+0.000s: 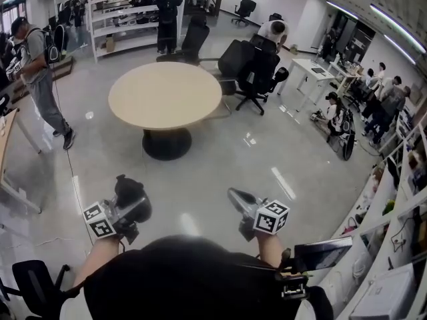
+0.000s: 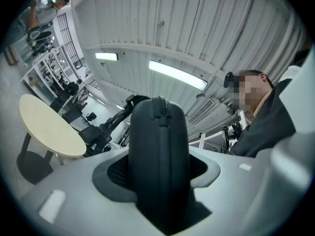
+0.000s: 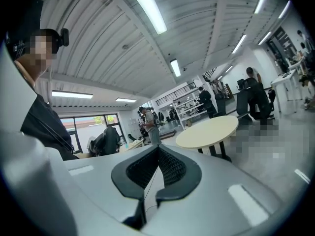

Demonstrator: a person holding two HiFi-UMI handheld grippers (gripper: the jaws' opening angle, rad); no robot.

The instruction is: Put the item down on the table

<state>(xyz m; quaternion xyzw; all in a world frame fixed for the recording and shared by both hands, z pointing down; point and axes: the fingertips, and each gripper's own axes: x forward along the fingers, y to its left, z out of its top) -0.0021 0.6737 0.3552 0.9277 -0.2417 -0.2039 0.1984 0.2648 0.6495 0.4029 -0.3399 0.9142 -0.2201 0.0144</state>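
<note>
Left gripper [image 1: 132,210] is clamping a black zippered case [image 2: 158,151], zip seam facing the camera, jaws pressing its 2 flat sides for a firm hold. Right gripper [image 3: 155,177] is riding empty, jaws together. The round table [image 1: 165,95] is standing well ahead. Judgement: approach first, set-down pending.

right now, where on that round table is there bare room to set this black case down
The whole top of the round table looks bare, so the near edge facing you is free. The crowded side is far right, where black office chairs stand close by its rim.
</note>
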